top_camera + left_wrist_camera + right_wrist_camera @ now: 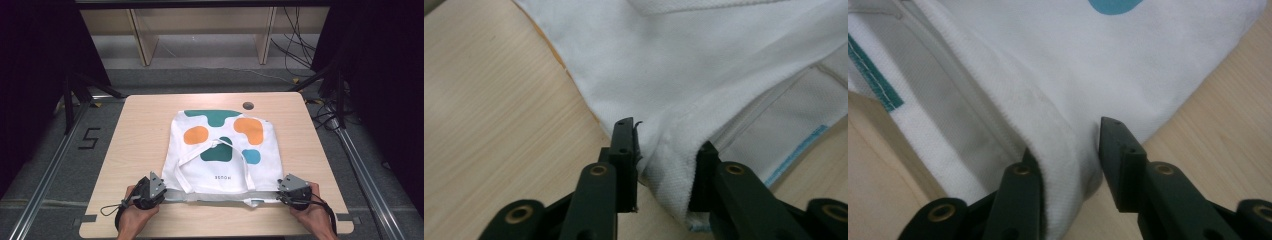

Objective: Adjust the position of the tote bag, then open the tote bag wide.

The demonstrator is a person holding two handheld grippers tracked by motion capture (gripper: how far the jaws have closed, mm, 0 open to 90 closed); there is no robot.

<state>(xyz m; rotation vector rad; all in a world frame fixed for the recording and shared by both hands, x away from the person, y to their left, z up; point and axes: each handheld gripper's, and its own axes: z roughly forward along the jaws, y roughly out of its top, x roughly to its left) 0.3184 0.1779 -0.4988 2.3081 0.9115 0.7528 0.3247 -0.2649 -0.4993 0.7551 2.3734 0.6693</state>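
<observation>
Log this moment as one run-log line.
left gripper: jaws around tote bag near-left corner | right gripper: jaws around near-right corner | bag flat on table

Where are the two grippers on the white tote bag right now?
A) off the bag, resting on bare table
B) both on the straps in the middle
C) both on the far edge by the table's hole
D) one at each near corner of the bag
D: the left gripper and right gripper each have bag fabric between their jaws at a near corner.
</observation>
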